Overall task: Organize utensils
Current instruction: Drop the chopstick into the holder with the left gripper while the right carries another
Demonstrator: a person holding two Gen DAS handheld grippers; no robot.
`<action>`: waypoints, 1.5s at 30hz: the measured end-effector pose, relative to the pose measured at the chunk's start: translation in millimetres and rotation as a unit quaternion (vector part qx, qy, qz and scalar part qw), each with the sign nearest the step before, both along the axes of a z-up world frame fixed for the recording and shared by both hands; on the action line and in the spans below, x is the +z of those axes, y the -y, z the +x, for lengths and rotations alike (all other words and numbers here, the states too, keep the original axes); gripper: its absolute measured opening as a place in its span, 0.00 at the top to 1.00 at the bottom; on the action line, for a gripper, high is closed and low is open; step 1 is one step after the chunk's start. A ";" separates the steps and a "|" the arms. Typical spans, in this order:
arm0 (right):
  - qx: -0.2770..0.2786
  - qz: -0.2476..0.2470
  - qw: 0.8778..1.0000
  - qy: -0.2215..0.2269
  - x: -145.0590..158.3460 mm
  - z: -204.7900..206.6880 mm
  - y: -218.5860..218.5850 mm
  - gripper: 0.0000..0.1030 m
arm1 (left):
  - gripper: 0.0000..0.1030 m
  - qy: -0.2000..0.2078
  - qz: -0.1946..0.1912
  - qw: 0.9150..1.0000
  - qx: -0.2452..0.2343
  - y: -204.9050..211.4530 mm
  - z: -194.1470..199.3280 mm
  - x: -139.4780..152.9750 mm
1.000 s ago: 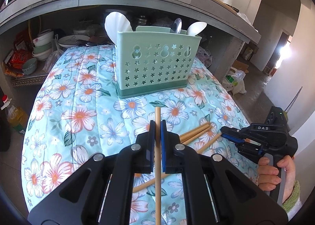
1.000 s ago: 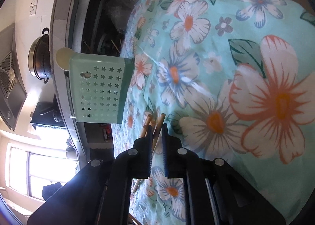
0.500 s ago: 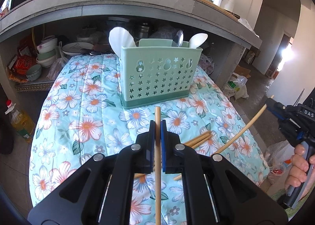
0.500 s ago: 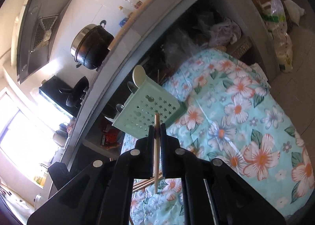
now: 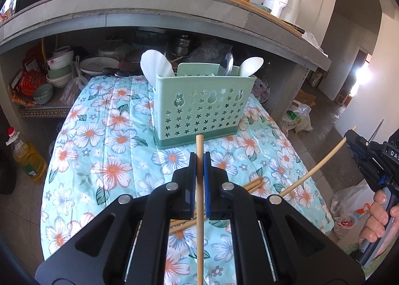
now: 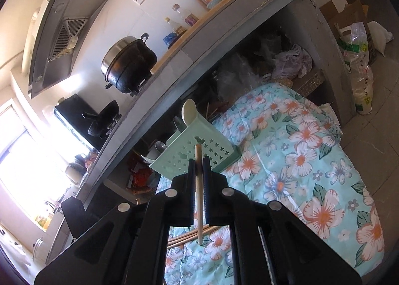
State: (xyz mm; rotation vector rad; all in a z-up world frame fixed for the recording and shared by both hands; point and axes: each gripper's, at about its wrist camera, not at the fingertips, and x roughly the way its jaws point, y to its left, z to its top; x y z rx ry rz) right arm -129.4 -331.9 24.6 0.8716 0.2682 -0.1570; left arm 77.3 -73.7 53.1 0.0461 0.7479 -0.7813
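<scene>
A mint-green utensil holder (image 5: 202, 107) with star holes stands at the far side of the floral table and holds white spoons and a metal spoon; it also shows in the right wrist view (image 6: 197, 155). My left gripper (image 5: 199, 157) is shut on a wooden chopstick (image 5: 199, 200), short of the holder and above the table. My right gripper (image 6: 199, 160) is shut on a pale chopstick (image 6: 198, 185), lifted well above the table; it appears at the right of the left wrist view (image 5: 349, 135), chopstick (image 5: 314, 167) slanting down. Several loose chopsticks (image 5: 251, 185) lie on the cloth.
The floral cloth (image 5: 104, 140) covers a small table. A concrete counter (image 5: 149, 10) overhangs behind, with bowls and plates (image 5: 62, 70) stored beneath. An oil bottle (image 5: 27, 155) stands on the floor left. Bags (image 5: 299, 117) lie on the floor right.
My right gripper took a chopstick from the pile and lifted it up and to the right. My left gripper rose slightly, still holding its chopstick.
</scene>
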 end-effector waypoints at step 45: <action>0.010 -0.007 1.000 0.017 4.6 27.9 40.8 0.94 | 0.96 0.272 -0.131 0.943 0.142 145.6 126.7 131.8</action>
